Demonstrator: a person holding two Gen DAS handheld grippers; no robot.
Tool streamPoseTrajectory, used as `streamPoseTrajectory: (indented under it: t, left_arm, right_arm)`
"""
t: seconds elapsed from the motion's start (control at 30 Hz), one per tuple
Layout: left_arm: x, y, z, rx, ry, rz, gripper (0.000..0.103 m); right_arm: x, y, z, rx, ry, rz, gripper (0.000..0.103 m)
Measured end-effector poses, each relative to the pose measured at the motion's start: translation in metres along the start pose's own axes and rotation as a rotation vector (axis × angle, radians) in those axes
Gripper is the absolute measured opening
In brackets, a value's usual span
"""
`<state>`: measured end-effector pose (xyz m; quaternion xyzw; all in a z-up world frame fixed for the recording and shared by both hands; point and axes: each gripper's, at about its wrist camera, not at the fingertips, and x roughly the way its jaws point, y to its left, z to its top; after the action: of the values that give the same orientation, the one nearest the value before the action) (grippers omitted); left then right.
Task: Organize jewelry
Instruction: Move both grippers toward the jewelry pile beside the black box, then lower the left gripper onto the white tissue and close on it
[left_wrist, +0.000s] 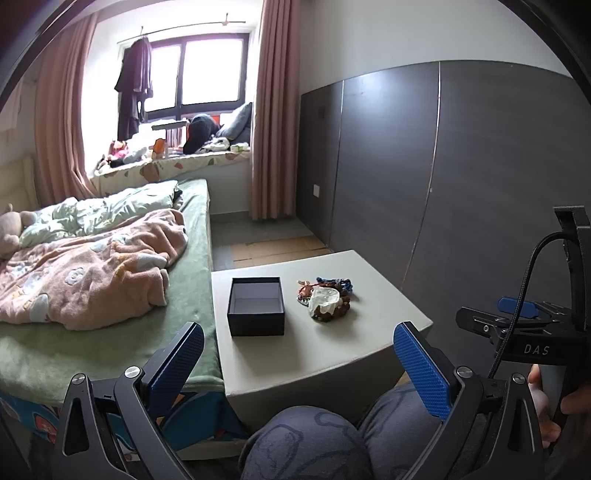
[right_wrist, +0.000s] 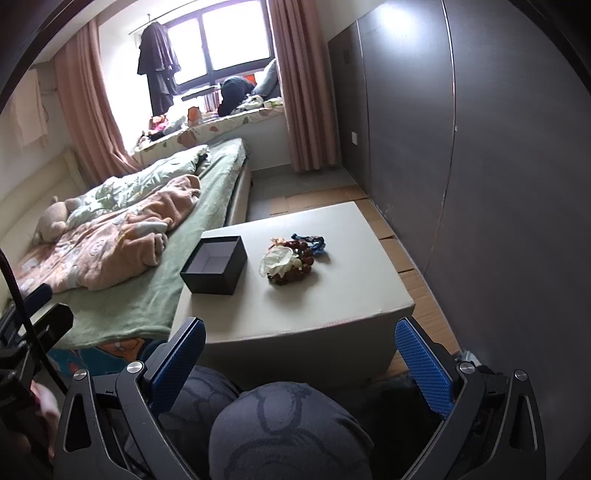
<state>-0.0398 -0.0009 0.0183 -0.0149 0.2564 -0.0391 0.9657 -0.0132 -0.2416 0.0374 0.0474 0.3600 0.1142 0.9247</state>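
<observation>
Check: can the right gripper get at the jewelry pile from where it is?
Probably yes. The right gripper is open and empty, held back above the person's knees. The jewelry pile lies uncovered on the table, beside the open box; nothing stands between.

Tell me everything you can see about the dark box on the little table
The box is small, rectangular and matte black outside, with a paler grey lining; it looks like stiff card. No lid is on it, and it looks empty, its floor bare. It stands upright and flat on the pale table, toward the side nearest the bed. It touches only the tabletop: the jewelry pile lies apart from it on the other side, and both open grippers are held back, clear of it.
</observation>
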Motion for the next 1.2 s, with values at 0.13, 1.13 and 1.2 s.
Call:
streamPoseTrajectory:
  t: [0.13,1.13,1.2]
  left_arm:
    - [0.010,0.001,0.002,-0.006,0.007,0.016,0.103]
    - [0.194,-0.003,0.031,-0.090,0.276,-0.198,0.080]
    - [0.213,-0.002,0.032,-0.098,0.312,-0.211,0.077]
  right_arm:
    - [0.007,-0.002,0.002,0.011,0.012,0.023,0.103]
    - [0.118,-0.053,0.062,0.180,0.095,0.078,0.102]
    - [0.135,-0.058,0.067,0.205,0.121,0.098,0.100]
